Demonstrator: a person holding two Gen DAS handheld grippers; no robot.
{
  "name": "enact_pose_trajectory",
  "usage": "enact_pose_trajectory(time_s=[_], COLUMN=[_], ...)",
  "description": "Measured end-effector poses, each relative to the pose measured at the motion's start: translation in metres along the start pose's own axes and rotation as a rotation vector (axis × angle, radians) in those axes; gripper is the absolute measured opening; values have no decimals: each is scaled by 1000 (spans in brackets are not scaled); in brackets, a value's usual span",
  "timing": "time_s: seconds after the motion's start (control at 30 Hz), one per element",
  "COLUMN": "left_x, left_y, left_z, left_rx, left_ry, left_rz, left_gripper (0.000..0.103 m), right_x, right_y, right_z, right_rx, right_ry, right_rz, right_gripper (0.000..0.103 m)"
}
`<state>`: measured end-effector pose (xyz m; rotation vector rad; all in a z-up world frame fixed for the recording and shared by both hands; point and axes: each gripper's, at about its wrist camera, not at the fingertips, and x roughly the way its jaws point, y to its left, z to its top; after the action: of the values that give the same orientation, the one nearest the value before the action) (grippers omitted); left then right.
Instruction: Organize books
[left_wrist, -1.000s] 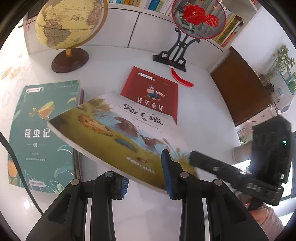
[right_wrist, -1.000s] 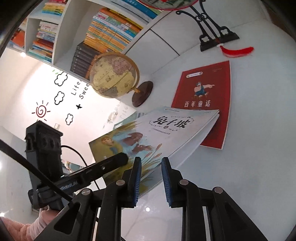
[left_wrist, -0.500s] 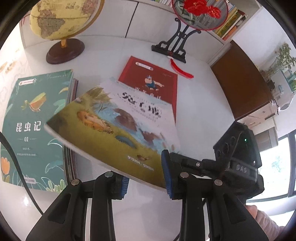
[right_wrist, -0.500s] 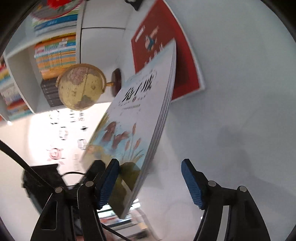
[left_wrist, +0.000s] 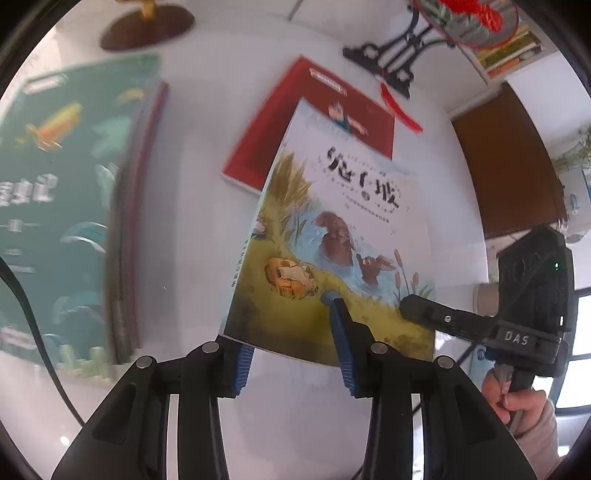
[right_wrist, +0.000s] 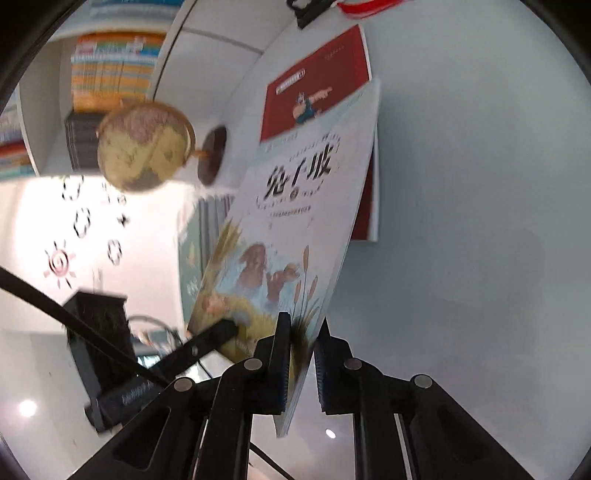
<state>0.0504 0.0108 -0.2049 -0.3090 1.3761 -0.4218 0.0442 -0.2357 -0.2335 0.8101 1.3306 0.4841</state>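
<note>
Left wrist view: the rabbit book (left_wrist: 332, 229) fills the middle, cover up and tilted, its near edge at the jaws and its far end overlapping the red book (left_wrist: 306, 122) in the picture
Left gripper (left_wrist: 288, 323): one finger lies across the grassy bottom of the cover, the other sits under the book's near corner; its jaws have just been opening with the book between them; whether the pads press on it I cannot tell
Right gripper (right_wrist: 303, 321): its jaws have just been closing and now stand together on the rabbit book's lower corner, the page edge caught between the blue pads; in the left wrist view one black finger of it rests on the cover's right corner
Hand (left_wrist: 517, 398): wraps the right gripper's handle at the right edge (a pale sleeve shows below it)
Right wrist view: the rabbit book stands steeply on its side edge, cover facing left, raised off the table (right_wrist: 461, 221)
Red book: flat on the table, behind the rabbit book
Green book (left_wrist: 62, 184): flat at the left, blurred, on top of a darker one; apart from the other two
Globe (right_wrist: 144, 147): at the table's far side, beyond the green book
Fan stand (left_wrist: 399, 55): black, behind the red book; a red tassel (left_wrist: 400, 110) trails from it
Shelf (right_wrist: 110, 66): rows of books behind the globe
</note>
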Motion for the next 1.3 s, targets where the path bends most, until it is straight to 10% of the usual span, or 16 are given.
enact_pose_trajectory(time_s=[0.6,0.9,1.3], left_x=[27,42,0], left_y=[-20,-24,-39], left_z=[6,12,5], left_rx=[63,101,112], left_ry=[-79,-11,-165], left_rz=[22,9,-93], left_gripper=[34,34,34], right_x=[-3,-1,-42], right_y=[7,9,45], right_z=[9,12,-6], right_rx=[-395,-390,-520], right_ry=[34,20,-189], right_rz=[-352,-382,-306], right_gripper=[12,12,12])
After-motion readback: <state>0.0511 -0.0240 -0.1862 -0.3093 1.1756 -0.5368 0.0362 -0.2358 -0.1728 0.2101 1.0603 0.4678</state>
